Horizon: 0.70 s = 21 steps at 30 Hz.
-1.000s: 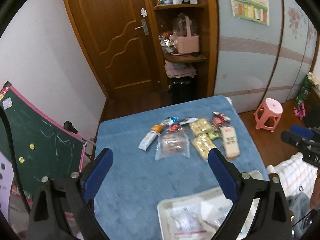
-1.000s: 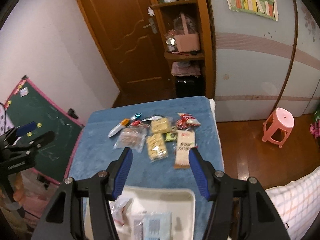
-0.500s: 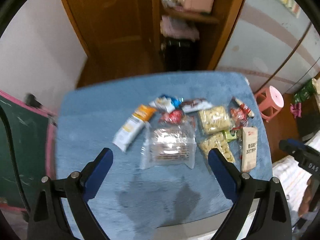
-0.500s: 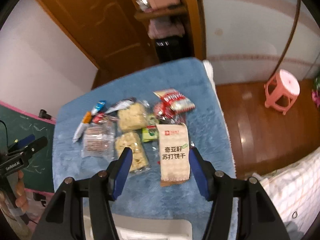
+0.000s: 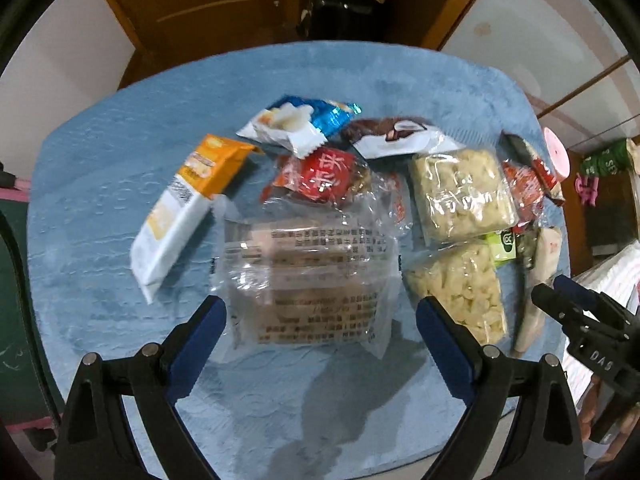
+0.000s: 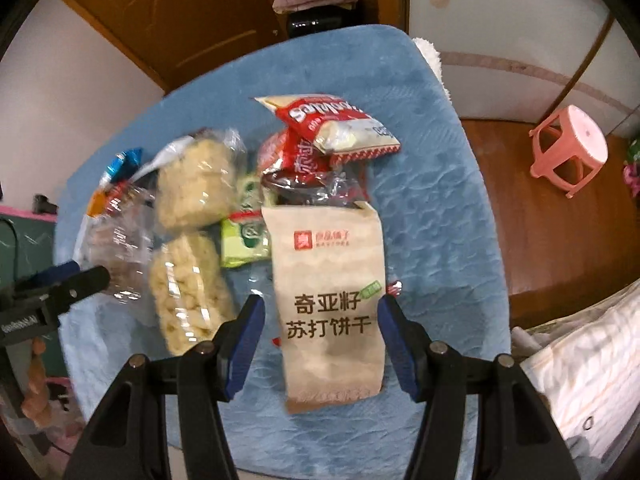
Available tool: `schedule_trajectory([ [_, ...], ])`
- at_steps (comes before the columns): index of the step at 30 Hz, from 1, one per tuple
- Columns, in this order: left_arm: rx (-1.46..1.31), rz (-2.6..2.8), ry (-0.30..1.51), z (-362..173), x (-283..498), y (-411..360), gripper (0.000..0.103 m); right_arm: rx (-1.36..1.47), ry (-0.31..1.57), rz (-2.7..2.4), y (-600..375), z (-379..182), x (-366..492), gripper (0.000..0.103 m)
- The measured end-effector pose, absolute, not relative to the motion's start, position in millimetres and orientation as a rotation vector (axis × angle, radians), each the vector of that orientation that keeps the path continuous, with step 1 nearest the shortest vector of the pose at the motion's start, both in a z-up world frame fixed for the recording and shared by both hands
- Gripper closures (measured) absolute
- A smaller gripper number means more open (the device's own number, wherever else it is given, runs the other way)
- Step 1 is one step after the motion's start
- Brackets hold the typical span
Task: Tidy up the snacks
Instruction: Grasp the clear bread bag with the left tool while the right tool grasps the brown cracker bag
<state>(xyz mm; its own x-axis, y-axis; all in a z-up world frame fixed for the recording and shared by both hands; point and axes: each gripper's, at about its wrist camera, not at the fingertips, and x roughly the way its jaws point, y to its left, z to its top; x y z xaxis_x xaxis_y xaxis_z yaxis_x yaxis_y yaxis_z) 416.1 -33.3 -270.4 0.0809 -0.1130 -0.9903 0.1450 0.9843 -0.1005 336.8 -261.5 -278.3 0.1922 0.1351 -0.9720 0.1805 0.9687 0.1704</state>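
Observation:
Snack packs lie in a heap on the blue cloth table (image 5: 100,300). My left gripper (image 5: 320,316) points straight down and is open, its blue pads on either side of a clear bag of brown biscuits (image 5: 316,272) without squeezing it. My right gripper (image 6: 320,310) is open too, straddling a tan cracker pack (image 6: 328,300) with a small gap at the left pad. Two clear bags of pale puffs (image 6: 192,184) (image 6: 188,292) lie between the two packs.
Around the biscuits lie an orange-and-white pack (image 5: 188,204), a blue-and-white pack (image 5: 296,120), a brown-and-white pack (image 5: 396,138) and a red pack (image 5: 320,176). A red-and-white bag (image 6: 332,120) lies beyond the tan pack. A pink stool (image 6: 568,148) stands right of the table.
Both grippers have come down and forward over the snack heap and tilted downward. The white tray at the table's front has left both views. Neither gripper's opening has changed.

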Motion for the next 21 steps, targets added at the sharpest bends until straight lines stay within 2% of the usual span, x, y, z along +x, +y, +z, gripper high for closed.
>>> schedule_trajectory([
  [2, 0.037, -0.186, 1.485, -280, 417, -37, 0.008, 0.235, 1.390, -0.040, -261, -284, 336, 0.040],
  [9, 0.041, -0.145, 1.495, -300, 424, -32, 0.008, 0.331, 1.435, -0.034, -275, -303, 337, 0.040],
  [11, -0.007, -0.152, 1.510, -306, 427, -25, 0.001, 0.331, 1.430, -0.033, -276, -304, 337, 0.040],
  [15, -0.045, -0.155, 1.517, -315, 427, -22, 0.000, 0.318, 1.436, -0.033, -274, -305, 338, 0.040],
  [17, -0.056, -0.152, 1.521, -319, 427, -22, 0.000, 0.314, 1.441, -0.028, -271, -304, 336, 0.047],
  [21, -0.064, -0.135, 1.502, -322, 423, -21, 0.004, 0.336, 1.441, -0.011, -269, -297, 332, 0.049],
])
